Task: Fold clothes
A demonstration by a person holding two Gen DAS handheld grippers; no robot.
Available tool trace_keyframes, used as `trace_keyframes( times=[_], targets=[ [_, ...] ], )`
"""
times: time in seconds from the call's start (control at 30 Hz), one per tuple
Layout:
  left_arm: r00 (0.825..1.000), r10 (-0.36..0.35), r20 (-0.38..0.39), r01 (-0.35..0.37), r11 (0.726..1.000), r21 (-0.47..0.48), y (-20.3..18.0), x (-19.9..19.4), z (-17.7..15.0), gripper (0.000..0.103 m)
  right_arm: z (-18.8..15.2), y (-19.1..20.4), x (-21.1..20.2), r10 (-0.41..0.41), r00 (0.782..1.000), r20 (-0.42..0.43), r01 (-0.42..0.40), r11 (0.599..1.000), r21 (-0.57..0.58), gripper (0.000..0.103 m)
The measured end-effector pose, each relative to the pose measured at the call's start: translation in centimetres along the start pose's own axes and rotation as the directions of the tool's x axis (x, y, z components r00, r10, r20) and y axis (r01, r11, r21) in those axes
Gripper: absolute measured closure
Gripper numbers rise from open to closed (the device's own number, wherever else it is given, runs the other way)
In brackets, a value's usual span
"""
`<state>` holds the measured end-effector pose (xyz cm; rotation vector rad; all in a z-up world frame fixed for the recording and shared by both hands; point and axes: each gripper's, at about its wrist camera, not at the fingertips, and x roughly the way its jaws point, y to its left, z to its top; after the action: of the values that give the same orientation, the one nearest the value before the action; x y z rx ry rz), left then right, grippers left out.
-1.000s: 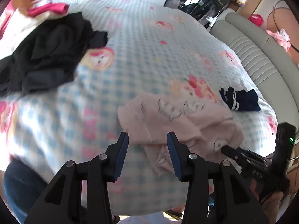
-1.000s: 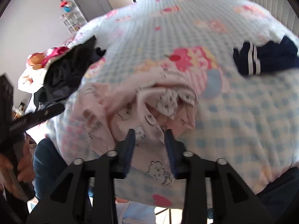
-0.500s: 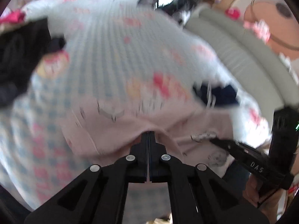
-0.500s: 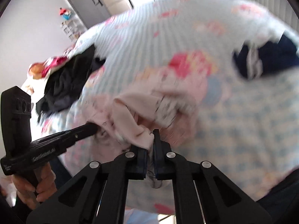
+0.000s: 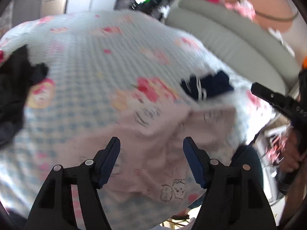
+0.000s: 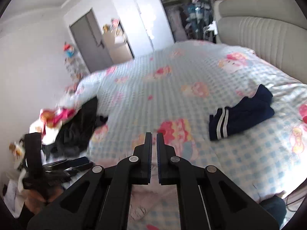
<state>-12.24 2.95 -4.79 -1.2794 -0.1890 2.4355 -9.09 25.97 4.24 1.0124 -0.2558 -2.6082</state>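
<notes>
Pink pyjama garment (image 5: 157, 145) lies rumpled at the bed's (image 5: 92, 61) near edge as my left tool (image 5: 151, 149), pinched shut on it half a second ago, spreads open above; right tool (image 6: 154, 134), clamped shut, apparently pinching pink cloth, has lifted—folding barely begun.

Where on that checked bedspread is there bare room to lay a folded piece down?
The widest bare stretch of the blue-checked cartoon bedspread runs between the black clothes heap and the navy white-striped folded garment, back toward the grey padded headboard. The near edge is crowded by the pale pink printed garment.
</notes>
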Motion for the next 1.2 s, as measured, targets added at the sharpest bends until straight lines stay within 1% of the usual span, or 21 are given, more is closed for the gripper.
trace_keyframes(
  times=[0.03,0.07,0.2,0.23,0.3,0.33,0.37,0.43,0.47,0.57,0.6,0.67,0.73,0.8,0.83,0.9,0.93,1.0,1.03,1.13,1.2],
  targets=[
    [0.998,0.053,-0.023,-0.053,0.998,0.016,-0.5,1.3,0.0,0.033,-0.5,-0.1,0.8,0.001,0.999,-0.044,-0.001,1.0,-0.003,0.098],
    [0.995,0.089,-0.038,-0.088,0.996,0.026,-0.9,2.4,0.0,0.033,-1.0,-0.3,1.7,0.002,0.996,-0.089,-0.003,1.0,-0.006,0.088],
    [0.996,0.042,-0.076,-0.043,0.999,-0.005,-1.6,5.4,0.7,0.032,-3.6,-1.2,5.8,-0.041,0.983,-0.176,0.04,0.999,-0.01,0.046],
    [0.994,0.029,-0.103,-0.03,0.999,-0.011,-1.6,6.3,0.6,0.033,-4.1,-1.8,7.1,-0.074,0.977,-0.198,0.074,0.997,-0.008,0.042],
    [0.984,0.011,-0.176,-0.015,1.0,-0.021,-1.8,7.6,-0.2,0.05,-4.7,-3.2,9.8,-0.094,0.959,-0.267,0.11,0.993,0.043,0.033],
    [0.979,0.024,-0.202,-0.03,0.999,-0.027,-1.9,8.2,-0.7,0.073,-5.0,-3.9,11.1,-0.1,0.948,-0.303,0.127,0.989,0.07,0.029],
    [0.979,0.059,-0.195,-0.067,0.997,-0.035,-2.0,8.3,-1.1,0.085,-5.5,-4.4,12.6,-0.079,0.929,-0.361,0.122,0.988,0.099,0.028],
    [0.983,0.062,-0.172,-0.07,0.997,-0.037,-2.0,7.8,-1.5,0.092,-6.4,-4.5,14.1,-0.025,0.916,-0.401,0.084,0.988,0.129,0.027],
    [0.987,0.058,-0.151,-0.066,0.997,-0.049,-1.8,7.3,-1.2,0.094,-6.9,-4.3,14.5,-0.007,0.915,-0.404,0.066,0.989,0.131,0.029],
    [0.998,0.053,-0.018,-0.055,0.995,-0.082,-1.0,3.3,1.6,0.095,-6.4,-2.9,14.2,0.001,0.928,-0.373,0.022,0.998,0.058,0.081],
    [0.998,0.051,0.033,-0.048,0.995,-0.083,-1.0,1.5,2.8,0.095,-5.4,-2.5,13.4,-0.002,0.942,-0.337,0.018,0.999,0.043,0.091],
    [0.991,0.013,0.134,-0.002,0.997,-0.081,-1.2,-2.6,5.4,0.095,-3.1,-1.6,11.7,-0.012,0.968,-0.252,0.015,1.0,0.012,0.095],
    [0.968,-0.044,0.245,0.062,0.996,-0.065,-1.5,-7.1,7.1,0.095,-0.3,-0.6,7.8,0.005,0.993,-0.119,-0.005,1.0,0.002,0.095],
    [0.94,-0.065,0.335,0.081,0.996,-0.036,-2.0,-10.5,7.4,0.094,2.6,0.6,3.0,0.05,0.998,0.032,-0.05,0.999,-0.003,0.095],
    [0.93,-0.063,0.361,0.081,0.996,-0.035,-1.9,-11.4,7.1,0.094,3.1,1.1,1.2,0.052,0.996,0.074,-0.051,0.999,-0.017,0.095],
    [0.93,-0.027,0.367,0.058,0.996,-0.072,-1.2,-11.7,6.1,0.092,3.8,2.2,-1.8,0.043,0.989,0.142,-0.036,0.998,-0.05,0.095],
    [0.943,-0.004,0.332,0.042,0.993,-0.107,-0.2,-10.7,5.3,0.089,3.2,2.2,-1.8,0.027,0.992,0.126,-0.02,0.998,-0.056,0.095],
    [0.978,0.015,0.209,0.029,0.979,-0.202,2.1,-7.5,3.4,0.089,1.7,2.0,-1.2,-0.009,0.997,0.071,0.014,0.998,-0.065,0.095],
    [0.988,0.023,0.156,0.013,0.973,-0.231,2.8,-6.3,2.4,0.089,0.1,1.2,-0.3,-0.009,1.0,0.015,0.009,0.999,-0.039,0.095],
    [0.997,0.045,0.055,-0.033,0.979,-0.202,2.8,-4.1,-0.7,0.089,-4.4,-0.5,1.7,-0.011,0.992,-0.122,0.015,0.999,0.028,0.095],
    [1.0,0.009,0.023,-0.004,0.983,-0.183,2.3,-3.6,-1.9,0.086,-6.3,-1.2,2.2,0.014,0.986,-0.168,-0.003,0.998,0.06,0.095]
  ],
)
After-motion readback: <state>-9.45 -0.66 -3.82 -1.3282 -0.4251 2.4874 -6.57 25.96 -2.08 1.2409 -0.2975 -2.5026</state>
